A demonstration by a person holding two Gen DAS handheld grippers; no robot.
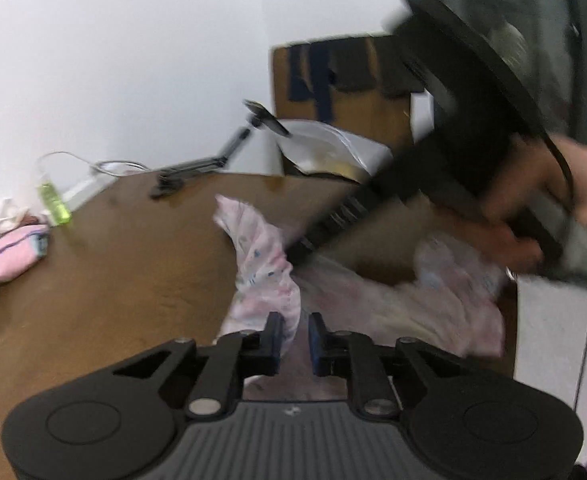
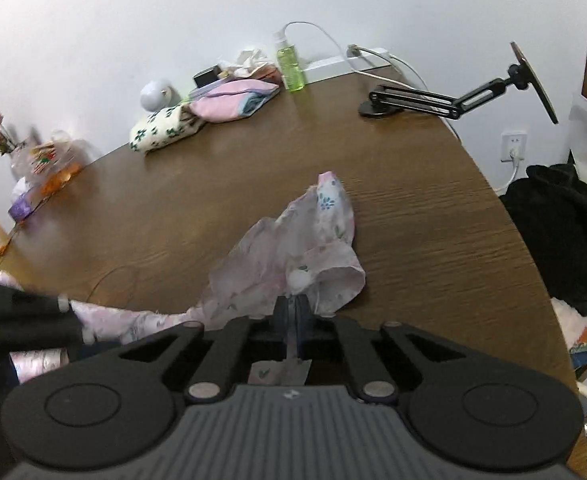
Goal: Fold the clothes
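A thin pink floral garment (image 2: 293,240) lies crumpled on the brown wooden table (image 2: 413,200). In the right wrist view my right gripper (image 2: 292,312) is shut on a fold of it, pads almost together. The cloth runs left as a strip to my blurred left gripper (image 2: 75,318). In the left wrist view the garment (image 1: 265,272) rises as a twisted strand from my left gripper (image 1: 295,332), whose jaws stand narrowly apart with bunched cloth filling the gap. A hand (image 1: 581,200) holds the right gripper (image 1: 299,248), which comes in from the upper right onto the cloth.
At the table's far edge stand a green bottle (image 2: 290,68), a folded pink cloth (image 2: 233,100), a folded clover-print cloth (image 2: 161,132) and a black phone-holder arm (image 2: 453,100). A black garment (image 2: 561,232) hangs off the right side. A cardboard box (image 1: 333,92) stands behind the table.
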